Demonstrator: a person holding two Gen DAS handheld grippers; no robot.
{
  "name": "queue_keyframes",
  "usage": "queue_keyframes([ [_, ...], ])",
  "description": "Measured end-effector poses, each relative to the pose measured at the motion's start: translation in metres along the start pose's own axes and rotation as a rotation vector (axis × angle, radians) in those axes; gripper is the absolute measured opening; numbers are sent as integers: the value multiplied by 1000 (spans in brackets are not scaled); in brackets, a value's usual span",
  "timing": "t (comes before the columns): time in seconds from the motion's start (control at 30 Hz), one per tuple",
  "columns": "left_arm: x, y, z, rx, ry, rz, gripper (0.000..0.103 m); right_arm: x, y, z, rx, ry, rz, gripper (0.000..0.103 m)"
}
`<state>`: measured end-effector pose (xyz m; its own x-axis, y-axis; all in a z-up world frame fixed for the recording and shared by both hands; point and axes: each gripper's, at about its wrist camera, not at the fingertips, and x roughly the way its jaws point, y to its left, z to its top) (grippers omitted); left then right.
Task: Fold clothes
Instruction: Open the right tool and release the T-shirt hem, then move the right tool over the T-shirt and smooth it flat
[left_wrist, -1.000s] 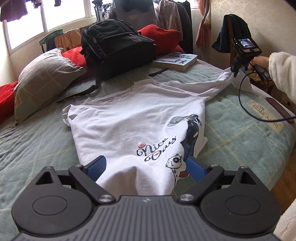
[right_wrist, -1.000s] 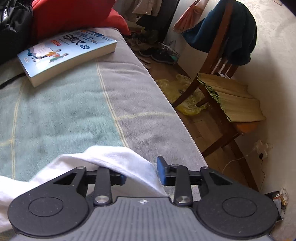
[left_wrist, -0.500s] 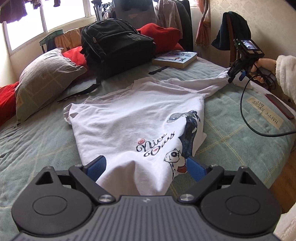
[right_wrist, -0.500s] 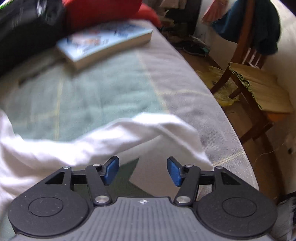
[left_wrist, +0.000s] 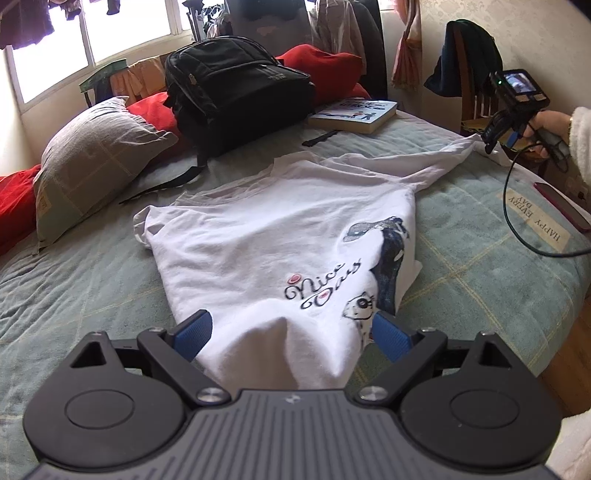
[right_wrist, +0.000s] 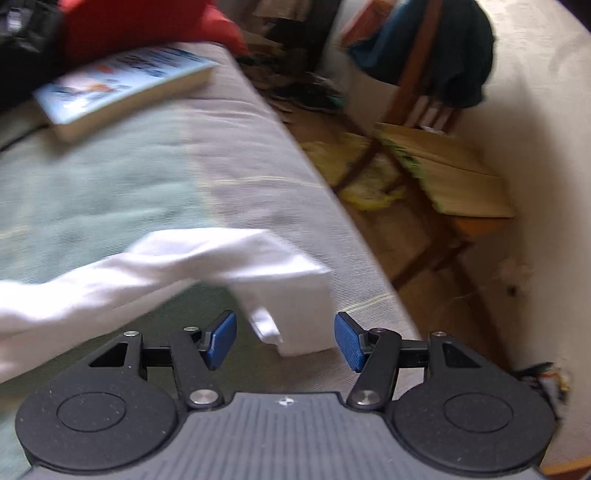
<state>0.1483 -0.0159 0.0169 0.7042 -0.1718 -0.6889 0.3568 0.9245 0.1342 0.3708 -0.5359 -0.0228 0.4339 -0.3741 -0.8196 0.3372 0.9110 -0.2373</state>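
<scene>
Left gripper (left_wrist: 291, 334), nearest the lens: 2 blue pads spread wide w/ a bunched hump of the white T-shirt (left_wrist: 280, 236) between them; fabric runs back under the gripper body, so whether anything pinches it is hidden, can't tell. Pads themselves aren't pressing the cloth.

Shirt lies spread on the green bedspread (left_wrist: 85, 280), print "Nice Day" + cat on its right side, partly folded under so the picture is cut off. Far-right sleeve stretches out toward the right gripper (left_wrist: 496, 138), seen small at the right edge; its fingers are too small to read there.

Right wrist view is motion-blurred. Right gripper (right_wrist: 284, 339) jaws stand apart, holding nothing; sleeve end (right_wrist: 288, 291) lies on the bed just beyond and between the pads, not touching them.

Further back: book (left_wrist: 352, 114) near the far-right bed edge, black backpack (left_wrist: 236, 92) left of it, grey pillow (left_wrist: 96, 155) far left. Chair (right_wrist: 439, 162) beyond the bed, blurred.
</scene>
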Motion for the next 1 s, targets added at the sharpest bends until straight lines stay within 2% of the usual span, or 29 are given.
queue_keyframes([
  [0.27, -14, 35, -24, -28, 28, 50, 94, -87, 81, -27, -142, -72, 336, 72],
  [0.4, -23, 56, -45, -56, 50, 90, 96, -130, 137, -41, -212, -60, 481, 79],
  [0.5, -28, 73, -64, -99, 76, 89, 96, -164, 184, -55, -285, -29, 565, 79],
  [0.7, -39, 90, -96, -145, 99, 112, 97, -235, 268, -101, -460, -24, 699, 84],
  [1.0, -66, 112, -135, -210, 107, 142, 97, -315, 359, -173, -647, 11, 884, 88],
])
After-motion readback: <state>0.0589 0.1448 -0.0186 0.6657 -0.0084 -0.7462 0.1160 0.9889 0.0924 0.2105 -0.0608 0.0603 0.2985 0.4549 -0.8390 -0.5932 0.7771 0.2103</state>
